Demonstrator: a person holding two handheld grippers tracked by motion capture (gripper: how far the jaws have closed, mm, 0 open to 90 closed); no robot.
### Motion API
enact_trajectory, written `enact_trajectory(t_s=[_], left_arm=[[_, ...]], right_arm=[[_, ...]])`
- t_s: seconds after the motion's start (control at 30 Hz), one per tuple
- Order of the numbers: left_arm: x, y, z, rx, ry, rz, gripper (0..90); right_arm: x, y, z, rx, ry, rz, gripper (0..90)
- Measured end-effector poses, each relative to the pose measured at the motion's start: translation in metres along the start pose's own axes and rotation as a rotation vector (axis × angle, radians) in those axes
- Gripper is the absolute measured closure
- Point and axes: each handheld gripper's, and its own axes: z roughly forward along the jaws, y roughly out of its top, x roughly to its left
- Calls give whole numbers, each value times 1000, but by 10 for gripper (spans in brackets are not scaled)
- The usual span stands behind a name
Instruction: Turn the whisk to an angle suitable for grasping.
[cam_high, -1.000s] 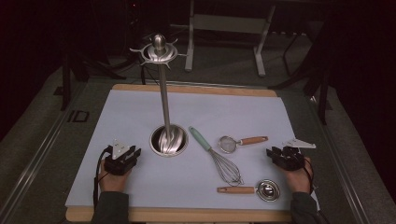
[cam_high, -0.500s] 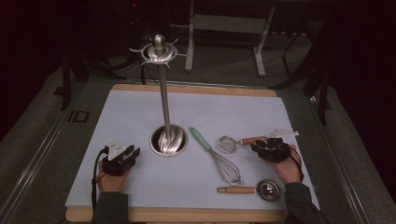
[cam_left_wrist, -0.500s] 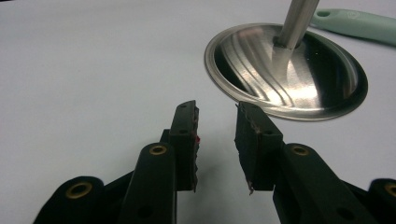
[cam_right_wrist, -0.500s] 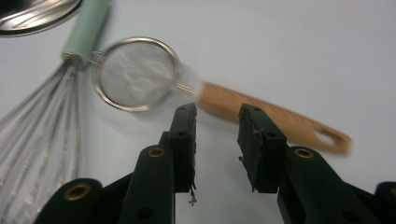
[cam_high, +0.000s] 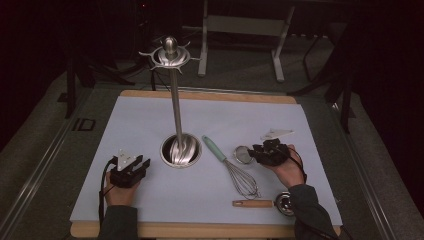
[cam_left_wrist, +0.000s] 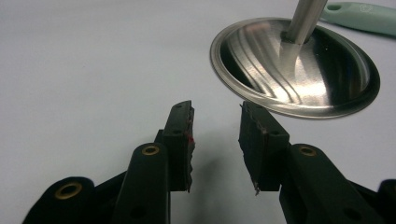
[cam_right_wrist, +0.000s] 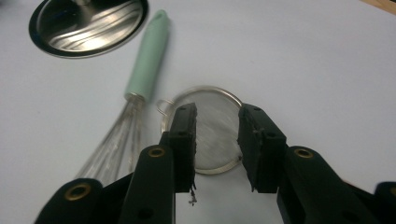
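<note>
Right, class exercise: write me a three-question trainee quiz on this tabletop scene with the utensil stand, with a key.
1. True or false: the right gripper is clamped on the whisk.
2. Which utensil lies just beyond the right gripper's jaws? A) the small strainer B) a ladle C) a fork
3. Fill in: the whisk's handle is coloured ____.

Key
1. False. Its jaws stand apart over the strainer's mesh, with nothing pinched; the whisk lies beside it.
2. A.
3. Mint green. The handle points toward the round base of the metal stand. The left gripper, near that base, has just been opening, with nothing between its jaws.
</note>
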Motion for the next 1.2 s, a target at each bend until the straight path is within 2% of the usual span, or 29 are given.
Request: enact_trajectory(t_s=[0.23,0.4,0.63,0.83,1.13,1.2], left_arm=[[0,0,0,0,2,-1,631],[0,0,0,-5,4,3,635],[0,0,0,-5,5,3,636],[0,0,-1,-6,5,1,636],[0,0,-1,-6,8,-1,636],[1,0,-1,-6,8,-1,636]], right_arm=[[18,21,22,79,30,-58,675],[26,31,35,104,45,-80,675],[31,37,53,131,82,-50,689],[36,41,66,172,140,-35,680],[38,42,84,273,178,7,664],[39,42,88,294,178,0,664]])
